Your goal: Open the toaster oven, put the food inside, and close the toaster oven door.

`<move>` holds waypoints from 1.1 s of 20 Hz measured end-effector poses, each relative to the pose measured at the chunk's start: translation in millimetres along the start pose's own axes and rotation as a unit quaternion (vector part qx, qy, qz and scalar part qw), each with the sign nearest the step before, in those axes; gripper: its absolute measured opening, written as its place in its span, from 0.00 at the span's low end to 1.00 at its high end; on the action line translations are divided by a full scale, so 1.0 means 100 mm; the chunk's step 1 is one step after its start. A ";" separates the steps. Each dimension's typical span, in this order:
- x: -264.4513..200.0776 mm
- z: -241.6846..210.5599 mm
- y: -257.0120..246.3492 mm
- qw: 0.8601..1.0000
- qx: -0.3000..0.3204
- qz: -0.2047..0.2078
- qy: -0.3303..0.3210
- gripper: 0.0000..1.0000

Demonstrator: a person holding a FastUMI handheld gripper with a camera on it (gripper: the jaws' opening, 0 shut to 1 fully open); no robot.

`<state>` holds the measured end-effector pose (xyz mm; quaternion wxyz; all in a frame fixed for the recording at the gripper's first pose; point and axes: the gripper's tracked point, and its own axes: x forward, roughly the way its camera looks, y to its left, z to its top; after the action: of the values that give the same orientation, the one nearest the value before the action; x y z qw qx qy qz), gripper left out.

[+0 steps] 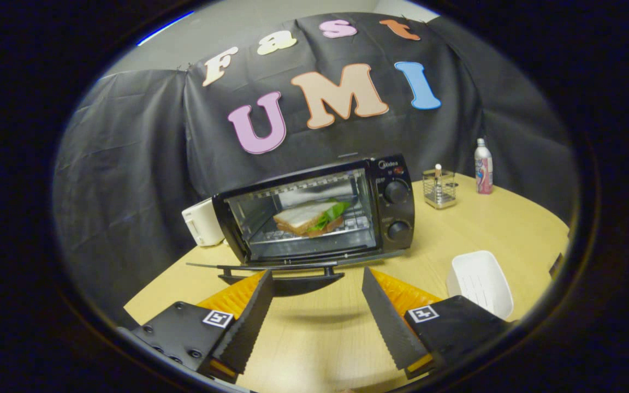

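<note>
Pale wood makes up the table [489, 229], and the toaster oven [320, 210] sits toward its far side, in front of the black cloth wall. To the left of the toaster oven, tucked just behind its corner, is a white appliance [203, 222] that I cannot identify further. The toaster oven door [279, 271] hangs fully open, folded down flat in front of the cavity, its handle toward me. Inside, on the wire rack, lies the sandwich [310, 216], white bread with green leaf showing at its right edge. Two dark knobs sit one above the other on the oven's right panel.

In front of the toaster oven, the gripper [317, 284] hovers above the table with its fingers spread wide and nothing between them; the tip of the left finger shows just at the door's handle, though I cannot tell if it touches.

Right of the toaster oven, farther back, stands a small wire holder [439, 188], and beyond that a bottle [483, 166] near the cloth. A white tray [480, 282] rests nearer, to the right of the oven's door and beside the right finger.
</note>
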<state>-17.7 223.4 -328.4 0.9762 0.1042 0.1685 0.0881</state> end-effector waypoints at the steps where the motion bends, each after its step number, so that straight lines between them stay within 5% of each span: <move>1: 0.03 0.06 0.01 1.000 0.005 0.001 -0.002 1.00; 22: 0.83 0.96 0.12 0.998 0.034 -0.004 -0.049 1.00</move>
<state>91.1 235.8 -262.3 0.9795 0.1408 0.1237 0.0732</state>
